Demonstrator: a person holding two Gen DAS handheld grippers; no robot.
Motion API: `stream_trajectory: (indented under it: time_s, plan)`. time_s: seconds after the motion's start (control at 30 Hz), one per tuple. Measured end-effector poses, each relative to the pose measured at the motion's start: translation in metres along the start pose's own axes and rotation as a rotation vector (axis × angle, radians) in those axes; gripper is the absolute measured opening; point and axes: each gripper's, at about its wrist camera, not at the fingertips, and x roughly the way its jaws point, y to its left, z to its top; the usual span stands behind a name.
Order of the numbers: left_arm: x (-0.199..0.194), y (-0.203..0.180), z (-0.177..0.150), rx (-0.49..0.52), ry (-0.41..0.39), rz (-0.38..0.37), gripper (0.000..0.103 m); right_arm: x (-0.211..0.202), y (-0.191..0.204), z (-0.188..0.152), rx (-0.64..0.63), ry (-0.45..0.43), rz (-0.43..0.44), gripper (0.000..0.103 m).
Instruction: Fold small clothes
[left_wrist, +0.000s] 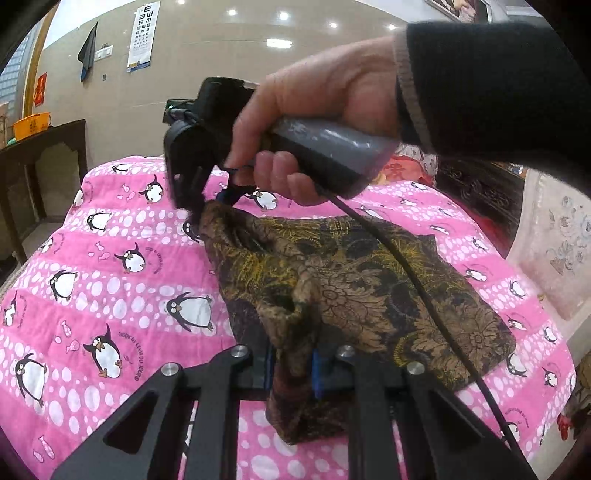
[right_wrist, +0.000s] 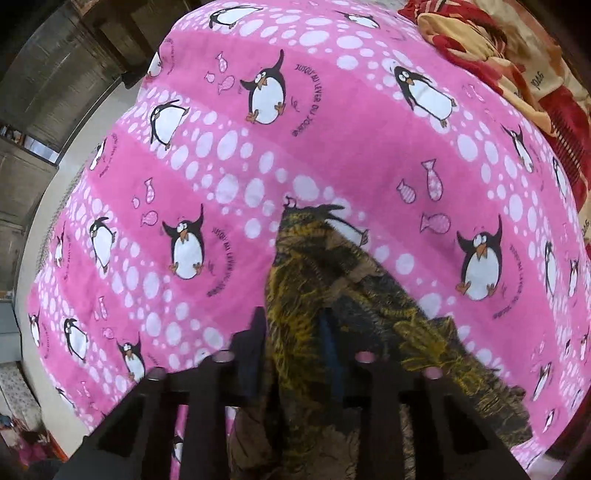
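- My left gripper (left_wrist: 293, 373) sits nearest, its jaws clamped on a bunched fold of the brown-and-gold patterned garment (left_wrist: 369, 288), which rises crumpled from between the blue pads.
- From that pinch the garment spreads away over the pink penguin blanket (left_wrist: 110, 295), its far side lying flat, its near edge lifted.
- Beyond, my right hand (left_wrist: 321, 122) wraps the grey handle from above, knuckles up, wrist bent down, the dark sleeve (left_wrist: 491, 88) behind it; a black cable (left_wrist: 424, 295) trails from the handle across the cloth.
- My right gripper (right_wrist: 295, 339) points down at the blanket, closed on the garment's far corner, the fabric pulled taut up into it.
- Farthest off stand a dark wooden cabinet (left_wrist: 44, 166) and a wall with an eye chart (left_wrist: 142, 35).
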Motion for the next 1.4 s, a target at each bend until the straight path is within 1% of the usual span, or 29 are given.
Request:
stream_trajectory:
  time_s: [0.03, 0.17, 0.3, 0.4, 0.47, 0.5, 0.57, 0.6, 0.67, 0.7, 0.77, 0.97, 1.2, 1.23, 1.27, 1.3, 1.33, 1.37, 1.4]
  plan:
    - [-0.002, 0.001, 0.001, -0.004, -0.002, -0.007, 0.013, -0.002, -0.002, 0.000, -0.005, -0.020, -0.002, 0.010]
    - [-0.011, -0.003, 0.004, -0.006, -0.025, -0.058, 0.012, -0.021, -0.023, -0.015, -0.007, -0.079, 0.028, 0.009]
    - [-0.015, -0.024, 0.007, 0.034, -0.036, -0.111, 0.012, -0.047, -0.066, -0.044, 0.039, -0.127, 0.055, 0.009]
    - [-0.014, -0.053, 0.011, 0.069, -0.031, -0.162, 0.012, -0.071, -0.104, -0.079, 0.108, -0.164, 0.057, 0.008]
    - [-0.013, -0.073, 0.012, 0.099, -0.028, -0.197, 0.012, -0.079, -0.123, -0.099, 0.139, -0.170, 0.048, 0.008]
    - [-0.012, -0.084, 0.012, 0.113, -0.025, -0.212, 0.012, -0.084, -0.137, -0.114, 0.159, -0.169, 0.042, 0.008]
    - [-0.007, -0.112, 0.010, 0.155, -0.007, -0.255, 0.012, -0.089, -0.158, -0.135, 0.183, -0.167, 0.035, 0.008]
    - [-0.005, -0.124, 0.008, 0.171, 0.000, -0.271, 0.012, -0.089, -0.173, -0.150, 0.204, -0.165, 0.033, 0.008]
    - [0.002, -0.156, 0.001, 0.221, 0.020, -0.300, 0.010, -0.088, -0.189, -0.168, 0.225, -0.164, 0.030, 0.008]
    - [0.006, -0.167, -0.002, 0.234, 0.031, -0.315, 0.010, -0.086, -0.203, -0.181, 0.246, -0.166, 0.033, 0.008]
    - [0.017, -0.186, -0.008, 0.251, 0.057, -0.329, 0.010, -0.084, -0.220, -0.196, 0.273, -0.171, 0.039, 0.008]
    - [0.045, -0.212, -0.018, 0.245, 0.120, -0.335, 0.009, -0.068, -0.262, -0.232, 0.346, -0.202, 0.058, 0.008]
    - [0.061, -0.240, -0.030, 0.258, 0.168, -0.342, 0.009, -0.047, -0.283, -0.253, 0.371, -0.200, 0.063, 0.009]
    - [0.066, -0.243, -0.034, 0.264, 0.188, -0.335, 0.009, -0.042, -0.285, -0.255, 0.384, -0.202, 0.064, 0.011]
    - [0.069, -0.244, -0.037, 0.265, 0.199, -0.331, 0.009, -0.039, -0.287, -0.257, 0.392, -0.214, 0.050, 0.021]
    - [0.071, -0.245, -0.039, 0.265, 0.206, -0.332, 0.011, -0.039, -0.287, -0.258, 0.397, -0.227, 0.034, 0.028]
    - [0.069, -0.245, -0.042, 0.268, 0.218, -0.335, 0.015, -0.038, -0.288, -0.260, 0.410, -0.246, 0.005, 0.045]
    - [0.066, -0.245, -0.042, 0.267, 0.218, -0.344, 0.017, -0.039, -0.289, -0.262, 0.423, -0.250, -0.019, 0.055]
    - [0.062, -0.245, -0.044, 0.268, 0.221, -0.362, 0.023, -0.043, -0.292, -0.267, 0.442, -0.270, -0.045, 0.055]
